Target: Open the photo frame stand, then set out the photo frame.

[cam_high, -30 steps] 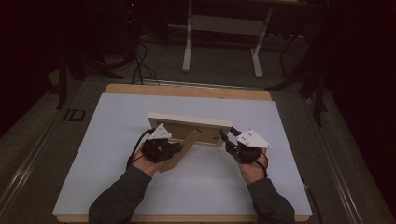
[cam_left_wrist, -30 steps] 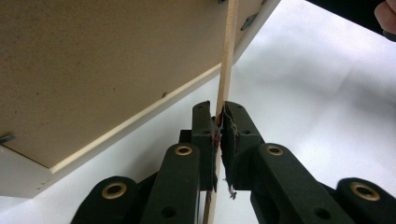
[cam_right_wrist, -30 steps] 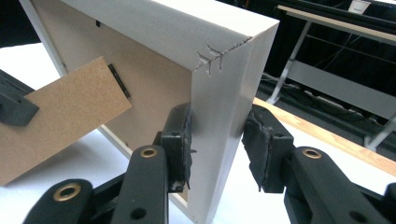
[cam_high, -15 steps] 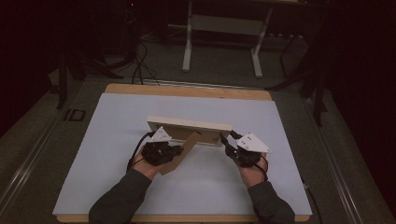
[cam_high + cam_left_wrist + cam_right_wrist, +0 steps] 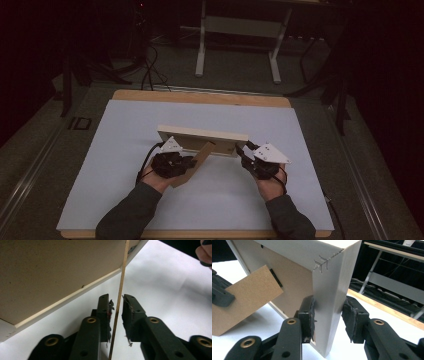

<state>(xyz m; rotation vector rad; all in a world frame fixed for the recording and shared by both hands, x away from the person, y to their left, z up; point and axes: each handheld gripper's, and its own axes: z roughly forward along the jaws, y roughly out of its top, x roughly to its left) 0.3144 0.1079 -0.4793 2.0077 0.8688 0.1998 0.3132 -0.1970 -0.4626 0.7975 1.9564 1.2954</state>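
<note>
Jaws on my left gripper [image 5: 116, 308] have just been opening: they stand a little apart on either side of the thin brown stand flap [image 5: 119, 290], its edge between the pads but no longer pinched. I judge that I am letting go because the flap is swung out far enough to prop the picture frame [image 5: 202, 140]. My right gripper [image 5: 328, 315] has its jaws against the frame's right-hand side rail, one pad on the back face and one on the front, to hold the frame upright on edge while the flap is set.

Taking the frame as landmark: the flap [image 5: 191, 165] hinges off its back and slants toward me on the left; the left gripper [image 5: 186, 164] sits just behind the frame at that flap, and the right gripper [image 5: 246, 155] at the frame's right end. Beneath the frame lies the white table mat [image 5: 125, 150].

Count: one frame, one flap, two grippers, two hands.
</note>
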